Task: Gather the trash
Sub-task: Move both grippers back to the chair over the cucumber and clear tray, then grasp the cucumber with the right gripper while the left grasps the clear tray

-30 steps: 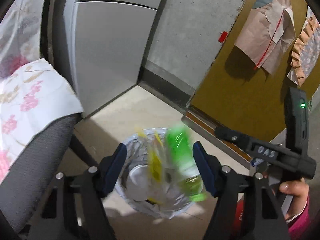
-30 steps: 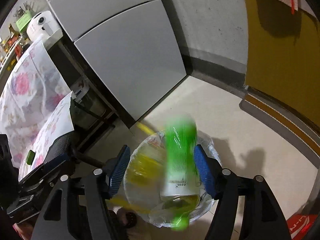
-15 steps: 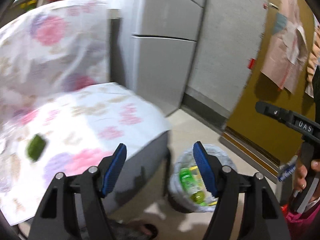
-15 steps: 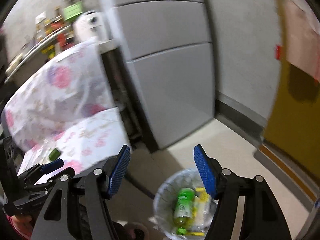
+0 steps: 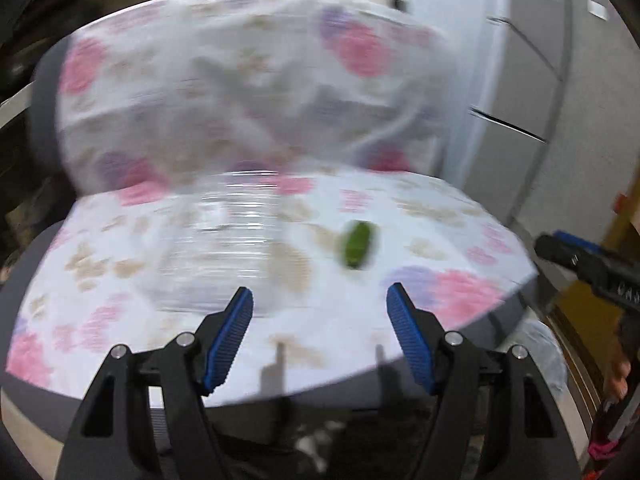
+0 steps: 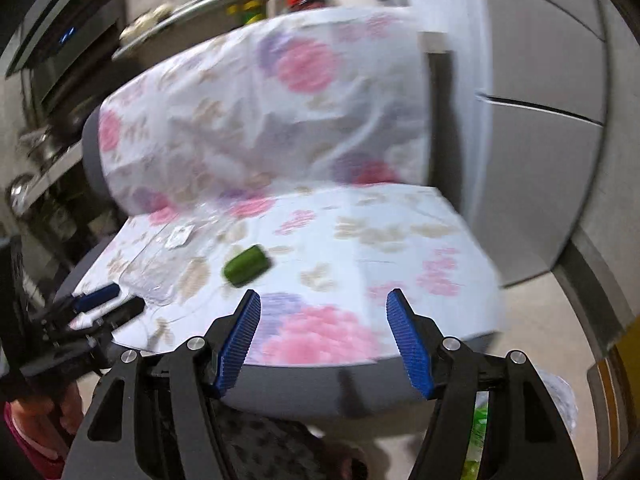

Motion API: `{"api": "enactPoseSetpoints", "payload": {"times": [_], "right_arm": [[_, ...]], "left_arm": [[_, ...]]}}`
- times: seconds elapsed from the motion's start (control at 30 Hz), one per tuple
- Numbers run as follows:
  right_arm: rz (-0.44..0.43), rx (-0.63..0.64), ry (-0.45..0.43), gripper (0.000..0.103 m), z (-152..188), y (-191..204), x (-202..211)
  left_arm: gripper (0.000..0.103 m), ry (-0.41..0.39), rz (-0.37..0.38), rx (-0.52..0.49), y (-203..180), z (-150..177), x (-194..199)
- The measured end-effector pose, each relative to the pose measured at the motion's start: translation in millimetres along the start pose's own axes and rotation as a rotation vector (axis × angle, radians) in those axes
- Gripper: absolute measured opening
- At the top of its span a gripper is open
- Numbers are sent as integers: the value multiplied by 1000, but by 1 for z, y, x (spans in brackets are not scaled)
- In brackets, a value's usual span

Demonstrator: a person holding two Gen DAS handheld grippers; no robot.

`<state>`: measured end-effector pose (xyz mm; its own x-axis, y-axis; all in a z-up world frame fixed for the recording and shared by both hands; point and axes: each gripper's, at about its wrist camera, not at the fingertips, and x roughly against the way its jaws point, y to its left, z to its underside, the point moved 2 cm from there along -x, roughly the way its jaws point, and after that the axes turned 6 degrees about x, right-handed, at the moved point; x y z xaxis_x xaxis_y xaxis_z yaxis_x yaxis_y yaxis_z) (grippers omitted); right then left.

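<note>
Both grippers, left [image 5: 319, 332] and right [image 6: 323, 336], gape empty over the chair [image 6: 400, 280], bottle binned at five o'clock [image 6: 478, 432], green scrap [image 6: 245, 265] at eleven o'clock and clear wrapper [image 6: 160, 264] left.

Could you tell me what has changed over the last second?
Both grippers swung from above the lined trash bin to the floral-covered chair seat. The green bottle, then dropping between the jaws, now lies in the bin. Left gripper and right gripper remain open and empty.
</note>
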<state>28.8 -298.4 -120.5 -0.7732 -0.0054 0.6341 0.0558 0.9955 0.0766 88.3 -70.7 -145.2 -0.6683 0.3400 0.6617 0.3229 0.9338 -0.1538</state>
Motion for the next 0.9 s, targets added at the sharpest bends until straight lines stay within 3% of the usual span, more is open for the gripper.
{"api": "enactPoseSetpoints", "payload": {"times": [0.07,0.23,0.37,0.5,0.7,0.8,0.9], "right_arm": [[-30,27,23,65,-3,19,-17],[-61,77,66,50,-15,58,-59],[-80,71,120,51,-22,79,-97],[-39,11,145,60,-27,85,-127],[43,-15,178,61,-32,93,-160],[95,-14,212,59,-29,95,-172],[103,-7,229,48,-27,93,-173]], "left_arm": [[68,-14,-43,26,25,-4,2],[68,-18,-112,92,73,-11,-5],[68,-2,-143,143,99,-14,-20],[68,13,-161,180,118,-13,-29],[68,28,-162,217,133,-13,-40],[68,36,-167,223,136,-15,-44],[68,39,-157,241,139,-17,-46]]}}
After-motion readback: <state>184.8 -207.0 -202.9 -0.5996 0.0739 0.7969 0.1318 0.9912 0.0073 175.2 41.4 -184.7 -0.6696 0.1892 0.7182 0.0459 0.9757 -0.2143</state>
